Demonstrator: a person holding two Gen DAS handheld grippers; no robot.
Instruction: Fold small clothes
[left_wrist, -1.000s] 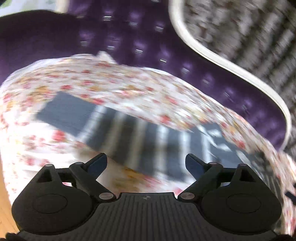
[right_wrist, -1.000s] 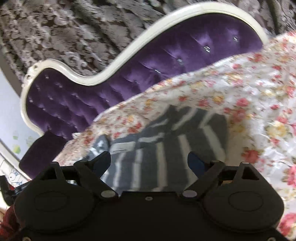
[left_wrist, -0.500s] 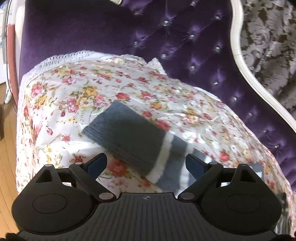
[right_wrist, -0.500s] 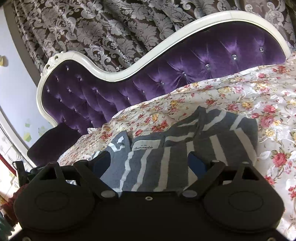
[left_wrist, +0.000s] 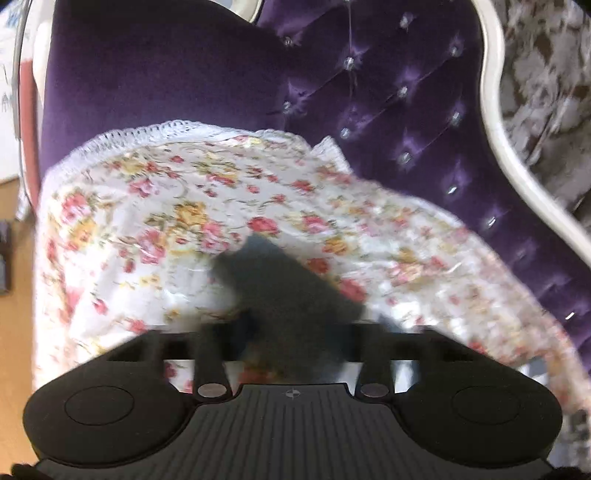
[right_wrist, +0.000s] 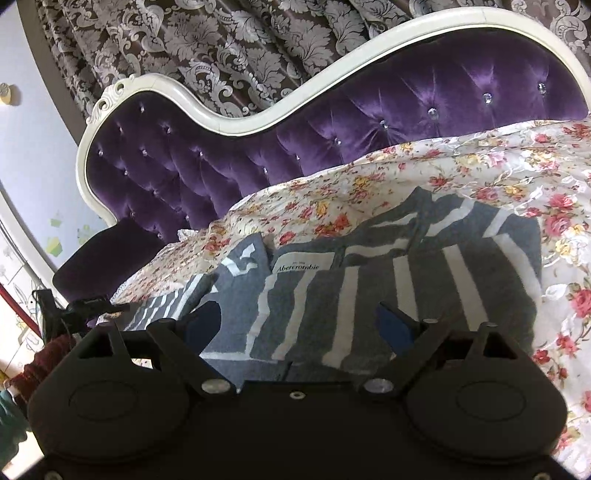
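Left hand-held gripper, blurred, looks to be pinching the sweater sleeve; right hand-held gripper spread above it. Best pull sleeve flat across the stripes.

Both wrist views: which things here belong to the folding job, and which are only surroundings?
Part of the job:
- striped sweater, lying on the cloth
- left hand-held gripper, blurred, over the sweater's plain grey end
- right hand-held gripper, open over the sweater

Surroundings:
- floral cloth under the sweater
- purple sofa
- curtain
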